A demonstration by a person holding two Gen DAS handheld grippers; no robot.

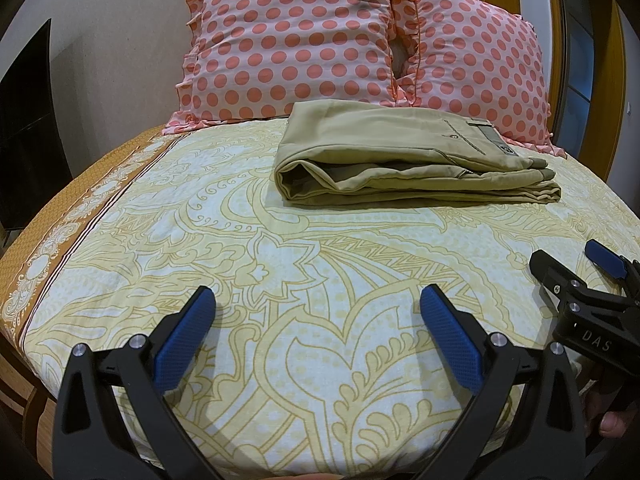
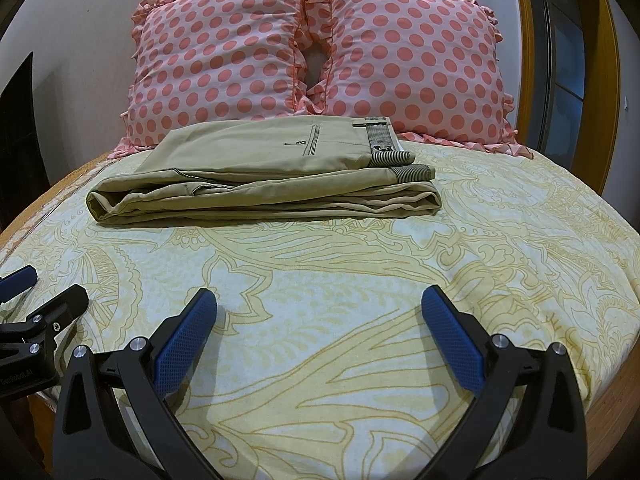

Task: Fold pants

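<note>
Khaki pants (image 1: 404,156) lie folded in a flat stack on the bed, just in front of the pillows; they also show in the right wrist view (image 2: 264,176), waistband to the right. My left gripper (image 1: 316,300) is open and empty, low over the sheet, well short of the pants. My right gripper (image 2: 318,300) is open and empty, also short of the pants. The right gripper also shows at the right edge of the left wrist view (image 1: 568,260), and the left gripper at the left edge of the right wrist view (image 2: 48,284).
Two pink polka-dot pillows (image 1: 296,44) (image 2: 408,56) stand against the wall behind the pants. The bed has a yellow patterned sheet (image 1: 320,264) (image 2: 360,280) with an orange border (image 1: 80,208) at the left edge. A wooden door frame (image 2: 600,80) stands at the right.
</note>
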